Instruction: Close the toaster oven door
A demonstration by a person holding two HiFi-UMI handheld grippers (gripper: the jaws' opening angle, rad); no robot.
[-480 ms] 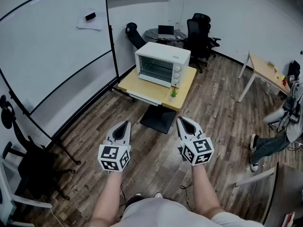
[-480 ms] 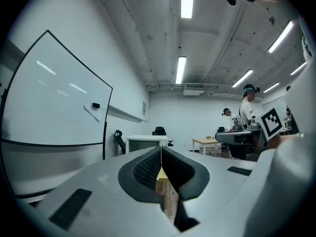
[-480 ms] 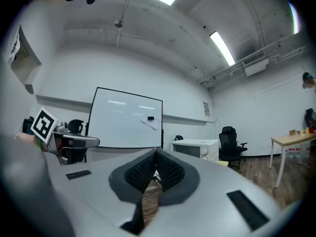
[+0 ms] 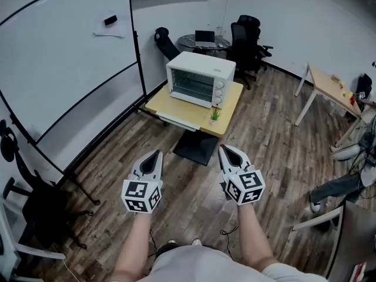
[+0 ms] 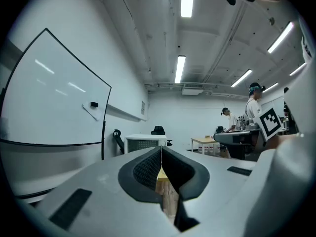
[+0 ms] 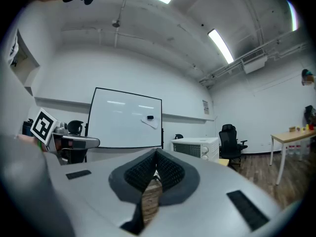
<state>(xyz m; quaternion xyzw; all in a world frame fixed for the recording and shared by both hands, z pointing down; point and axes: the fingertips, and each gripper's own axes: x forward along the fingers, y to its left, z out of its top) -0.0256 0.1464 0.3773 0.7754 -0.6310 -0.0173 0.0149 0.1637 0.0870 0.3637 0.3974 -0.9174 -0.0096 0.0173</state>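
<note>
A white toaster oven stands on a light wooden table across the room, its glass door facing me and looking upright against the body. Both grippers hover level over the wood floor, well short of the table. My left gripper is shut with nothing between its jaws, and my right gripper is likewise shut and empty. In the left gripper view the oven shows far beyond the closed tips. In the right gripper view the oven sits to the right of the closed tips.
A small potted plant stands on the table's near corner. A whiteboard runs along the left. Office chairs and a round table with a laptop stand behind the oven. Another table and a person's legs are at the right.
Both grippers hold still. The person's legs at the right edge have shifted a little further right.
</note>
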